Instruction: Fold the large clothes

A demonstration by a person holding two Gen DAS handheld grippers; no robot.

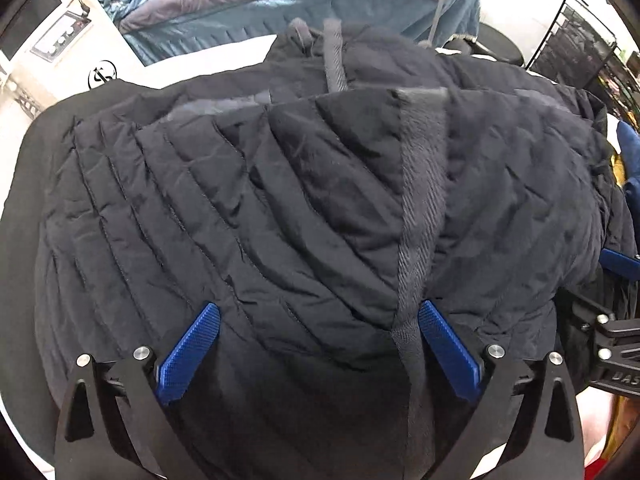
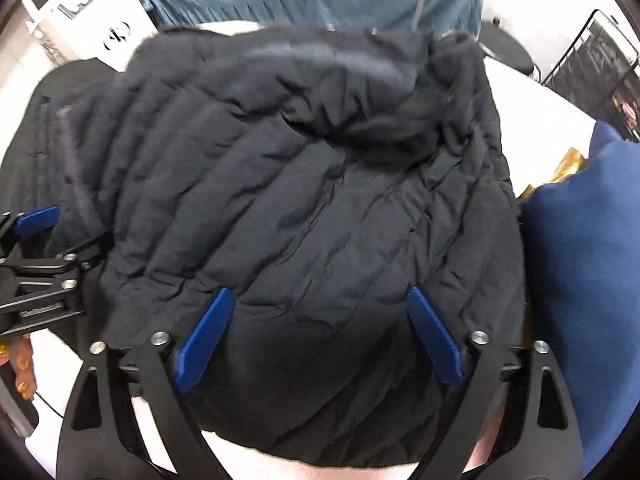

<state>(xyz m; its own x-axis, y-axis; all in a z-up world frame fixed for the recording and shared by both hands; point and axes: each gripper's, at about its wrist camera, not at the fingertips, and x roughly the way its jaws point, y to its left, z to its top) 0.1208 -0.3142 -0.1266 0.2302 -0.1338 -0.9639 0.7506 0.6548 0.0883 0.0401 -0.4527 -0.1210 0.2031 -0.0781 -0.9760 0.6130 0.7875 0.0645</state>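
- Lying bunched over a white table (image 2: pixel 552 96), a black quilted jacket (image 1: pixel 248 208) fills most of both wrist views; its stitched panels run in slanted ridges.
- At the far left of the left wrist view, a white box (image 1: pixel 60 40) stands beyond the jacket.
- Left gripper (image 1: pixel 318 308) hangs just above the jacket with its blue pads (image 1: pixel 188 356) spread wide; nothing is pinched between them.
- A grey ribbed strip (image 1: pixel 420 200) of the jacket runs down beside the right-hand pad of that gripper.
- Behind the jacket, a teal and grey bed cover (image 1: pixel 304 4) lies across the top of the view.
- Right gripper (image 2: pixel 320 296) also points down over the jacket, its jaws wide apart; cloth lies under them but is not clamped.
- A dark blue cushion (image 2: pixel 584 260) sits just beside the jacket at the right edge of the right wrist view.
- A black wire rack (image 2: pixel 608 60) stands at the far right.
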